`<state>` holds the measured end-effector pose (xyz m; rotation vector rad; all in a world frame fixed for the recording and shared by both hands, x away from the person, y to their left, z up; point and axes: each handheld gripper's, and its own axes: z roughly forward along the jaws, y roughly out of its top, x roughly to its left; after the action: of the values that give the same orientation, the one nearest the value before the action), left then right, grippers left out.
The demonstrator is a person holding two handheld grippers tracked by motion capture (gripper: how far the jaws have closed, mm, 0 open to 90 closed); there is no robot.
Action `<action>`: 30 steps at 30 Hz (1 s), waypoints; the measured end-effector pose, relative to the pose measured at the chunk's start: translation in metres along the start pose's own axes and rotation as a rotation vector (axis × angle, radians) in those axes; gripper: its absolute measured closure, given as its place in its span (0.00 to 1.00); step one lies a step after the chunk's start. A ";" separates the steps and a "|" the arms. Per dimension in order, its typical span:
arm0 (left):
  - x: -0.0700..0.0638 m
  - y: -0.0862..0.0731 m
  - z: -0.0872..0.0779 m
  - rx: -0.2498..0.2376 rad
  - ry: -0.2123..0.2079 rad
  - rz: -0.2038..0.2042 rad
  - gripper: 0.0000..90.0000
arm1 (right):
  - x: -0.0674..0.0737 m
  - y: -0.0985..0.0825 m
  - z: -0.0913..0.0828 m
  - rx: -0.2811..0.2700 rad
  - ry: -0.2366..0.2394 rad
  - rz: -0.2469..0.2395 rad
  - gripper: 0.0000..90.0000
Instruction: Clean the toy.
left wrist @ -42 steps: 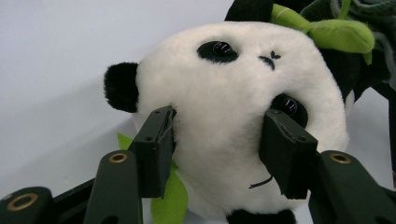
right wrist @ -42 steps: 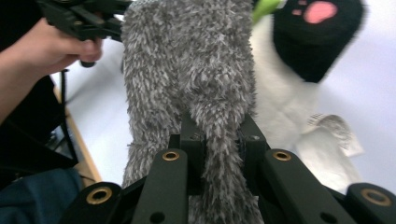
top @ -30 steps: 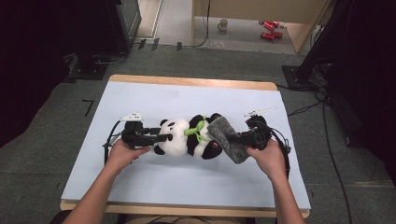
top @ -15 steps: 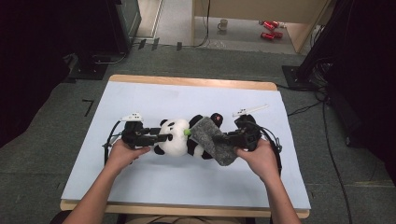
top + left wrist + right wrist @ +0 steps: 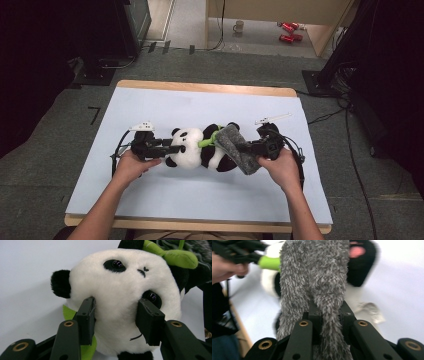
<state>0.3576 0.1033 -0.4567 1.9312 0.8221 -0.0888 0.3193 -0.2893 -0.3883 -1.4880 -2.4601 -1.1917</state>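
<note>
Two grippers work on one plush panda (image 5: pixel 197 152), which lies on its side near the middle of the pale blue table cover (image 5: pixel 165 107), head toward the person's left. The left gripper (image 5: pixel 176 149) comes in level from that side, and its jaws have just been closing: in the left gripper view both black pads dig into the white fur of the panda's head (image 5: pixel 117 302), one beneath the black ear, the other beside the lower eye, so the claw is clamped on the head. A green felt leaf (image 5: pixel 75 322) peeks out behind the left pad. The right gripper (image 5: pixel 250 148) has its jaws drawn nearly together on a fold of the grey fuzzy cloth (image 5: pixel 237 147), which drapes over the panda's lower body; in the right gripper view the pinched cloth (image 5: pixel 317 287) runs up across the toy, with a black foot and its pink sole (image 5: pixel 357 251) just beyond.
</note>
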 end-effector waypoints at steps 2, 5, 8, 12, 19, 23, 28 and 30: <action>-0.003 0.000 0.000 0.007 0.000 0.001 0.62 | -0.003 0.003 -0.006 -0.014 -0.008 0.014 0.87; -0.011 -0.001 0.001 0.015 0.004 0.030 0.66 | 0.003 0.012 -0.015 -0.055 -0.003 -0.005 0.87; -0.020 -0.003 0.003 0.020 0.004 0.076 0.66 | 0.014 0.022 -0.018 -0.087 0.022 -0.028 0.87; -0.025 -0.004 0.004 0.003 0.028 0.075 0.64 | 0.034 0.036 -0.011 -0.097 0.060 -0.066 0.87; -0.025 -0.008 0.004 -0.030 0.046 0.081 0.62 | 0.072 0.058 0.017 -0.082 0.115 -0.128 0.87; -0.022 -0.009 0.004 -0.044 0.042 0.071 0.61 | 0.090 0.060 0.035 -0.050 0.120 -0.152 0.87; -0.021 -0.010 0.003 -0.057 0.042 0.073 0.58 | 0.094 0.057 0.065 0.008 0.053 -0.153 0.87; -0.020 -0.010 0.001 -0.054 0.046 0.079 0.56 | 0.088 0.054 0.074 0.023 0.028 -0.149 0.87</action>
<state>0.3367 0.0945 -0.4568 1.9182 0.7696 0.0250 0.3384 -0.1647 -0.3739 -1.2937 -2.5964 -1.1926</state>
